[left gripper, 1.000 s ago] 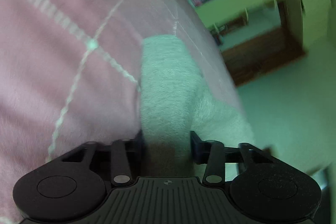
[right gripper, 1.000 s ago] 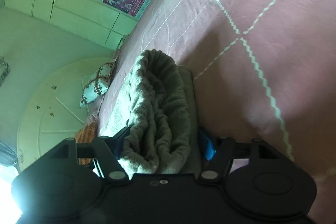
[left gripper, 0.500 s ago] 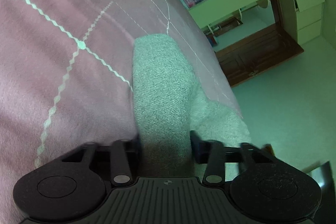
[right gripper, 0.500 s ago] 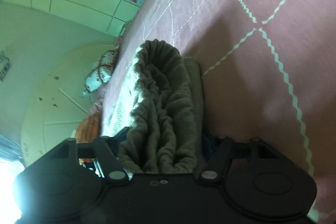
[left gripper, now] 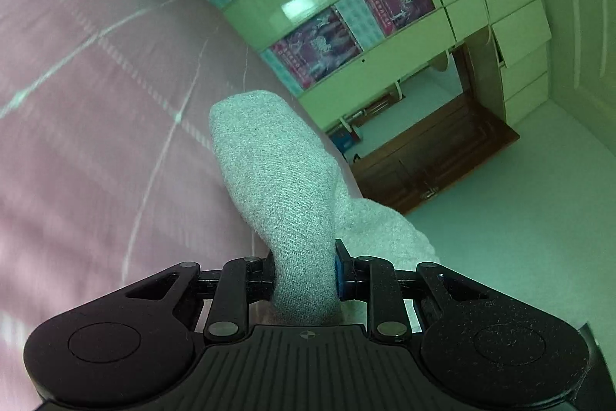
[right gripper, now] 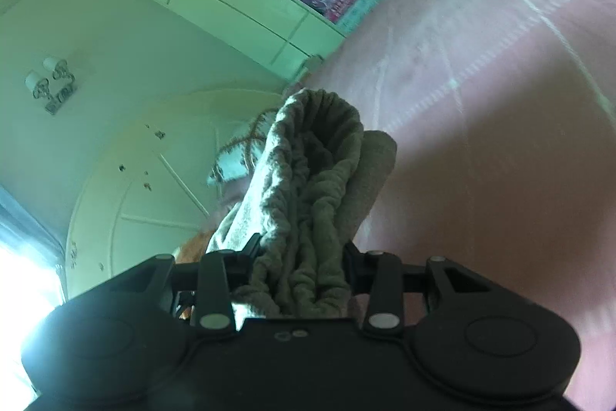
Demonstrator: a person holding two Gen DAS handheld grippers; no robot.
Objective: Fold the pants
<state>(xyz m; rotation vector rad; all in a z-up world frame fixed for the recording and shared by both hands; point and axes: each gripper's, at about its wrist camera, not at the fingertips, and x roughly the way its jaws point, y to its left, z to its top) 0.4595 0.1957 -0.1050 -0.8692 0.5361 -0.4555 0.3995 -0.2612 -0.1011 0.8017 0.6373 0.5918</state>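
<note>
The pants are grey knit fabric. In the left wrist view a thick fold of the pants [left gripper: 281, 187] rises from between the jaws of my left gripper [left gripper: 304, 272], which are closing and press on the cloth from both sides. In the right wrist view the gathered, ribbed waistband of the pants [right gripper: 308, 203] bunches up between the jaws of my right gripper [right gripper: 304, 268], also closing and squeezing the cloth. Both bunches hang lifted above the pink bedspread [left gripper: 96, 126]. The rest of the pants is hidden below the grippers.
The pink bedspread [right gripper: 481, 126] with pale stitched lines fills one side of each view. Beyond it stands a pale green wardrobe with posters [left gripper: 319, 41], a wooden door frame [left gripper: 435, 156], a curved headboard [right gripper: 146, 187], a patterned pillow [right gripper: 238, 156] and a wall lamp [right gripper: 48, 83].
Both grippers have risen away from the bed with the cloth in them, and more of the room shows. The jaws have drawn tighter on the fabric.
</note>
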